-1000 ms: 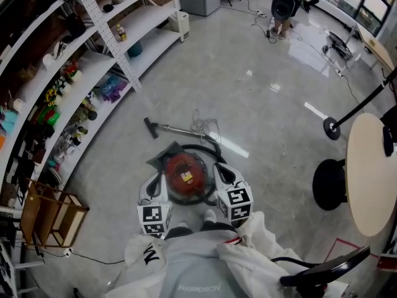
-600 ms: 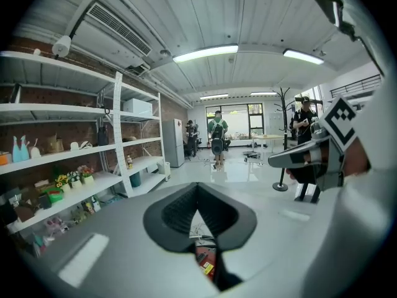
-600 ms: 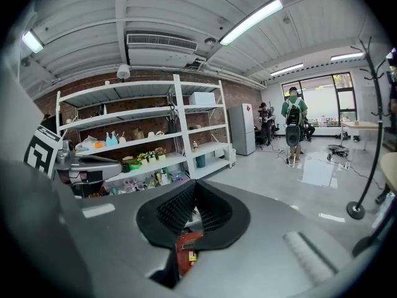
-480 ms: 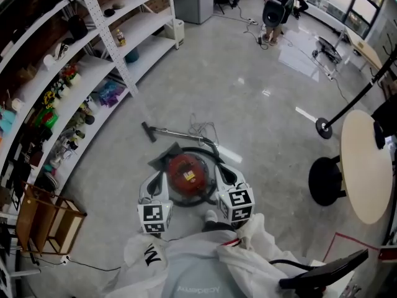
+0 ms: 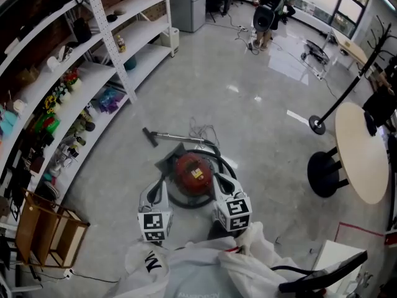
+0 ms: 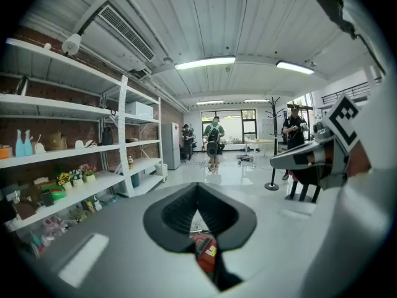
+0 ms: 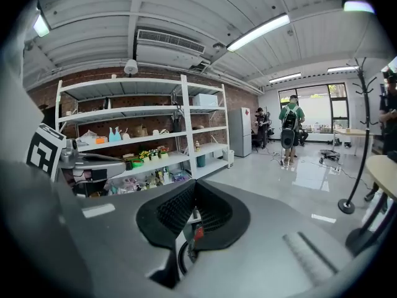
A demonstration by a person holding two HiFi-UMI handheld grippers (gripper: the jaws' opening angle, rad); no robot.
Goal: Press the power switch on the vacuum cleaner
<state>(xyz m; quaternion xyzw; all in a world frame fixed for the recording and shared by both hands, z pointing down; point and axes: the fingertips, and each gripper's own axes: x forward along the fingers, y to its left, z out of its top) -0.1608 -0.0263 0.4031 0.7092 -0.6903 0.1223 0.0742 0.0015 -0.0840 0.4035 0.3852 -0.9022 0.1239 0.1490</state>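
Below, left gripper [image 5: 160, 186] and right gripper [image 5: 219, 179], both pressed together, flanking round red vacuum cleaner [image 5: 189, 169], yellow label [image 5: 197, 173] unreadable.

Floor stock, as counted:
- One vacuum cleaner [image 5: 191, 172] is sitting with one wand [image 5: 177, 133].
- Two grippers are showing: one left gripper [image 5: 159, 190] and one right gripper [image 5: 221, 177].
- One shelving rack [image 5: 93, 73] is standing with four tiers.
- One round table [image 5: 361, 160], one coat stand [image 5: 347, 85], one wooden crate [image 5: 49, 222] and one grey cabinet [image 5: 187, 2] are standing about.
- At least three people [image 6: 214, 136] are standing far off.
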